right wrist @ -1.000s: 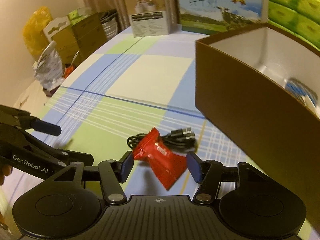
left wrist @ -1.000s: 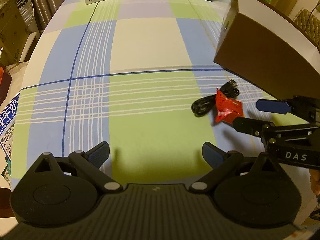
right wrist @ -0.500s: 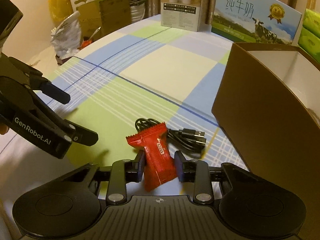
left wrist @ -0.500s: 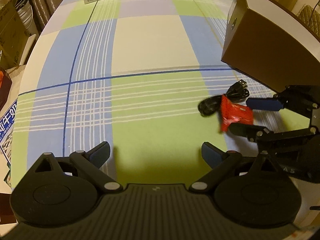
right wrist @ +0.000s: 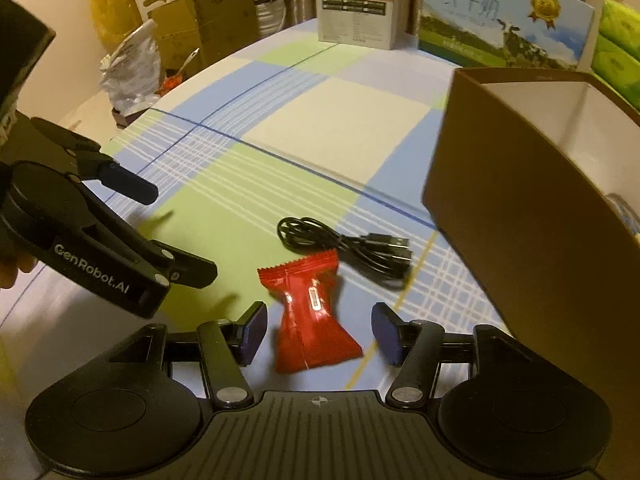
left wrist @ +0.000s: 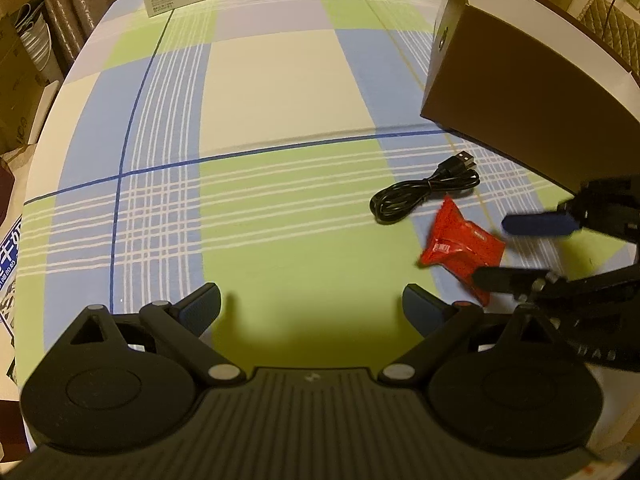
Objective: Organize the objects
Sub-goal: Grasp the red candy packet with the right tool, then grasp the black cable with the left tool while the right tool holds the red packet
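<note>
A red snack packet [right wrist: 312, 312] lies on the checked tablecloth between the open fingers of my right gripper [right wrist: 320, 330]; it also shows in the left wrist view [left wrist: 460, 248]. A coiled black USB cable [right wrist: 348, 246] lies just beyond it, also seen in the left wrist view [left wrist: 424, 196]. A brown open box [right wrist: 532, 184] stands to the right, with something blue and white inside. My left gripper [left wrist: 312, 308] is open and empty over the green patch, left of the packet.
A white product box [right wrist: 356, 12] and a milk carton box [right wrist: 500, 16] stand at the table's far edge. Green packs [right wrist: 620, 48] sit behind the brown box. Cardboard boxes and bags [right wrist: 132, 60] crowd the floor beyond the left edge.
My right gripper closed on the red packet, then opened again; the packet now lies loose between its fingers. The left gripper shifted slightly.
</note>
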